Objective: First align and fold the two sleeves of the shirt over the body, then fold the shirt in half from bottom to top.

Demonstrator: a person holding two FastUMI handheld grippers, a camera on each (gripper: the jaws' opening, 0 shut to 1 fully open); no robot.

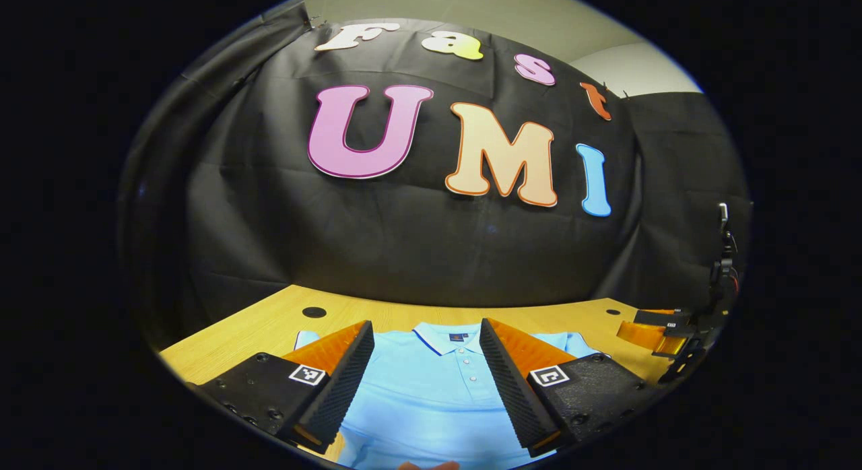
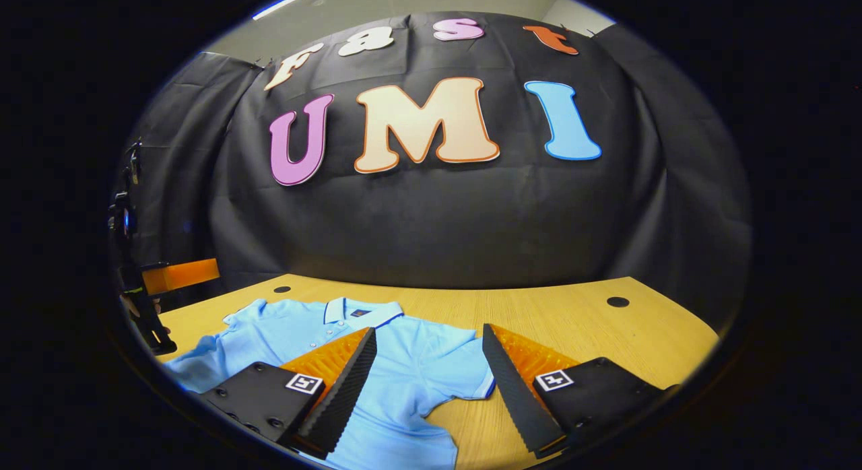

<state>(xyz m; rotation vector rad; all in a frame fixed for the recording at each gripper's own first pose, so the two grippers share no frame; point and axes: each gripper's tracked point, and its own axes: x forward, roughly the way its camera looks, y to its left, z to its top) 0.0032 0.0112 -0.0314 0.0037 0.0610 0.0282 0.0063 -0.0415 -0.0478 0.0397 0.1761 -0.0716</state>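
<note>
1. Your left gripper (image 1: 426,376) stands wide open and empty above the shirt's (image 1: 431,396) chest, collar (image 1: 448,337) straight ahead
2. Your right gripper (image 2: 425,382) is equally spread, holding nothing, framing the near sleeve (image 2: 451,369), likely the first to fold
3. The shirt lies flat, face up, sleeves unfolded, on the table (image 2: 579,322), giving both grippers clear approach
</note>
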